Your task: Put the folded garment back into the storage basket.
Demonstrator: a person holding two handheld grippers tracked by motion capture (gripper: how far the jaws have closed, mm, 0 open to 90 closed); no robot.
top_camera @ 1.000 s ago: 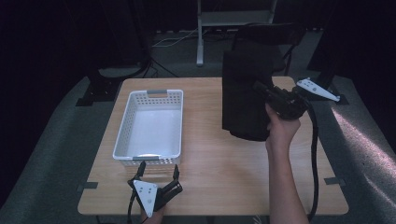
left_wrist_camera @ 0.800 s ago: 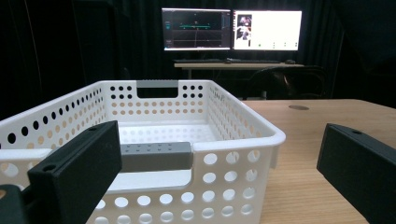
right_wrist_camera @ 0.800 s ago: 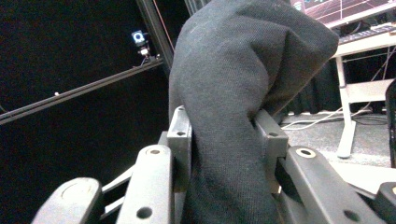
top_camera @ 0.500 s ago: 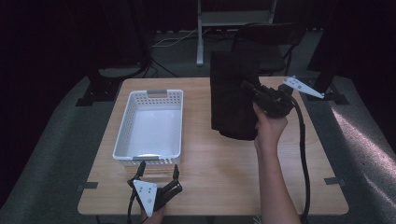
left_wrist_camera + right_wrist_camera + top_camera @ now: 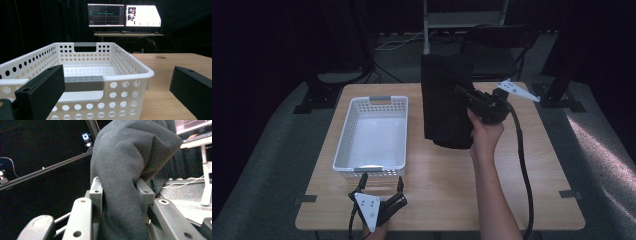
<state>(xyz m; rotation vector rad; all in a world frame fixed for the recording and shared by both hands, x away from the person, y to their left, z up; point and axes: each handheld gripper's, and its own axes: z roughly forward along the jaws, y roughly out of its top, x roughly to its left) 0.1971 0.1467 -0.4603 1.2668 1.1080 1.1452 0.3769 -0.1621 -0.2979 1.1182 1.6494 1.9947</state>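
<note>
**Right tongs clamp a hanging dark cloth; left tongs wait open by the basket**

Right tongs [image 5: 462, 93] sit right of centre in the high view, pinched tight on a fold of the black cloth [image 5: 446, 107]; in the right gripper view the grey-black knit [image 5: 120, 195] is squeezed between the two pads, bulging above them. Left tongs [image 5: 381, 186] rest at the bottom left of the high view with their jaws wide apart and nothing between them, pointing at the near end of the basket.

Going by size, the worktop [image 5: 447, 190] is the largest thing, a pale wooden board across the middle of the frame. Next comes the cloth, hanging as a tall dark slab over the upper centre of the worktop, its lower edge low over the wood; whether it touches I cannot tell. Then the white perforated basket [image 5: 343, 145], left of centre and empty, just beside the cloth but apart from it. In the left gripper view its grey handle [image 5: 83, 83] faces the camera.

The cloth looks soft, limp and fairly light: it will sag, swing and fold under its own weight, so one pinch near the top edge carries it but does not control its shape. A second hold on a lower corner or side hem would probably steady it for lowering into the basket. It is not fragile, and the knit should not slip easily.
</note>
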